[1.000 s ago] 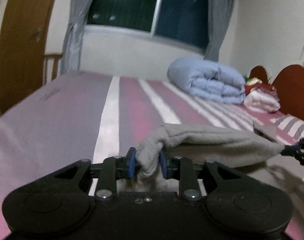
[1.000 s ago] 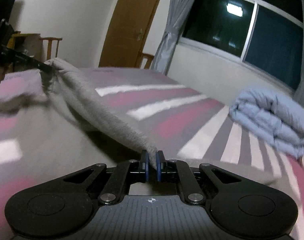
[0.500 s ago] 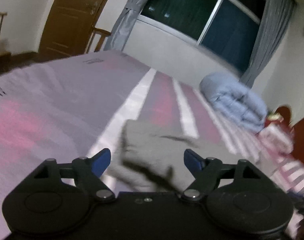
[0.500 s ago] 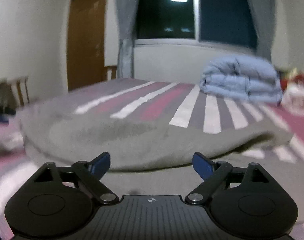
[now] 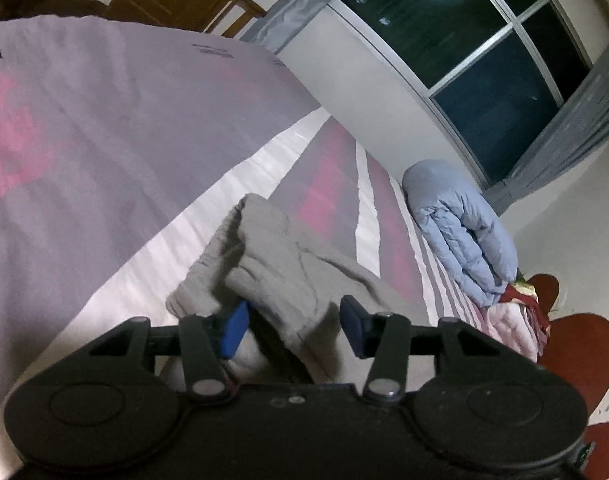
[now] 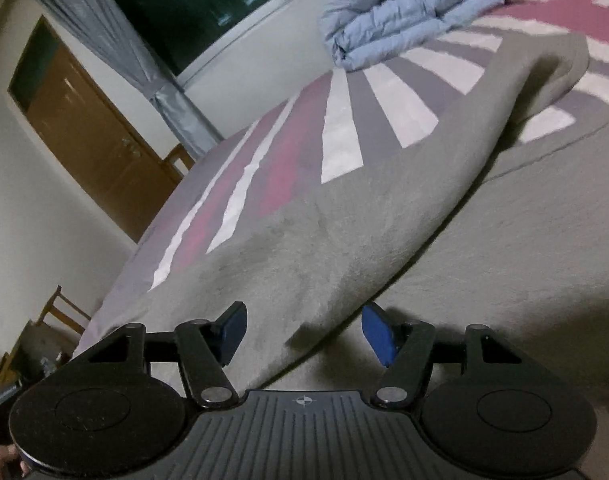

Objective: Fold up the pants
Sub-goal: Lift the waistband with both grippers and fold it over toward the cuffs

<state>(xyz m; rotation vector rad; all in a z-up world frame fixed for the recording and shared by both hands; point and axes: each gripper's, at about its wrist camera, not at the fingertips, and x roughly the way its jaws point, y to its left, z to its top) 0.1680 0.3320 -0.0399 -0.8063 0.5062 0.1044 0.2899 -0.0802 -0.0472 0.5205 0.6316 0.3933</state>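
Your left claw (image 5: pixel 292 330) stands released. Its jaws have just been closing in, with a rumpled fold of the grey pants (image 5: pixel 280 276) between the blue pads (image 5: pixel 234 330), but neither pad presses the cloth. Gap is clear on the right pad; the left pad sits just beside the fabric.

Your right claw (image 6: pixel 304 334) is also released. Its jaws have just been narrowing too, and a thick doubled edge of the pants (image 6: pixel 344 236) runs down between them without being pinched. Both pads (image 6: pixel 378 336) stand apart from the cloth.

The pants lie on the bed (image 5: pixel 104 128), across its striped cover of grey, white and pink. In the left wrist view the bunched end, a cuff or waistband, cannot tell which, rests on a white stripe, with the rest trailing off to the right. In the right wrist view the folded upper layer lies over a flat lower layer of the same grey cloth, and its far tip curls back on itself.

A rolled pale-blue quilt (image 6: pixel 408 8) sits toward the window-side edge of the bed, well apart from the pants. Pink bedding (image 5: pixel 512 320) is piled beside it near the red headboard (image 5: pixel 580 344).

Both views are tilted.
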